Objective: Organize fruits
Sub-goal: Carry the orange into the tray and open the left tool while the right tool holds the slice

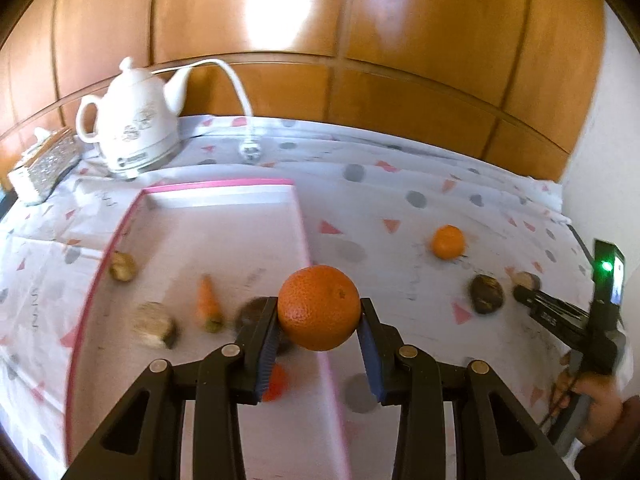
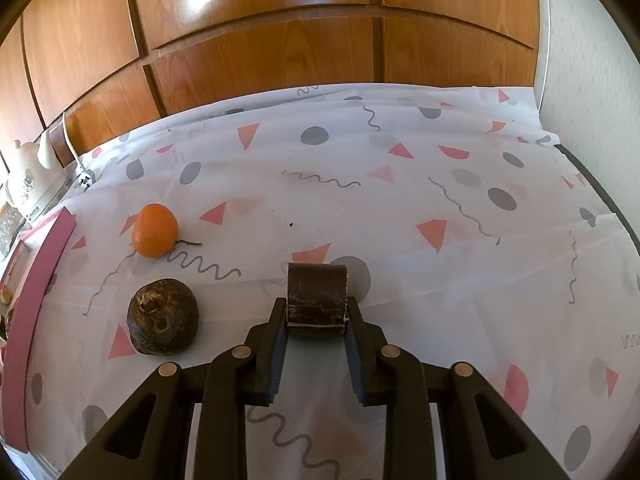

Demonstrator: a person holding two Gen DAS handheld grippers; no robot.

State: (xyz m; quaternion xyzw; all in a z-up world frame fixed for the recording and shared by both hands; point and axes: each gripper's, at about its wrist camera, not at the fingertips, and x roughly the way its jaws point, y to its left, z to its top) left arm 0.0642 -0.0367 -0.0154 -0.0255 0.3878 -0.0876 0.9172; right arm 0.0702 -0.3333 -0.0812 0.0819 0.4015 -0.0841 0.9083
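the left tongs (image 1: pixel 319 322) are clenched on an orange (image 1: pixel 319 307), pinched between the two blue pads at the centre of the left wrist view and held above the right pink rim of a white tray (image 1: pixel 224 216). in the tray, lower left of that frame, lie a carrot (image 1: pixel 208 302) and several brownish lumps, blurred. a second, smaller orange (image 1: pixel 448 242) sits on the patterned cloth of the counter (image 1: pixel 400 184) at the right, with a dark brown fruit (image 1: pixel 486 293) near it. a white teapot (image 1: pixel 132 128) stands at the upper left.

the right tongs (image 2: pixel 317 322) are clenched on a dark brown cut piece (image 2: pixel 317 296) at the centre of the right wrist view, low over the cloth; i cannot tell if it touches the cloth. the dark brown fruit lies to its left, the smaller orange beyond that.
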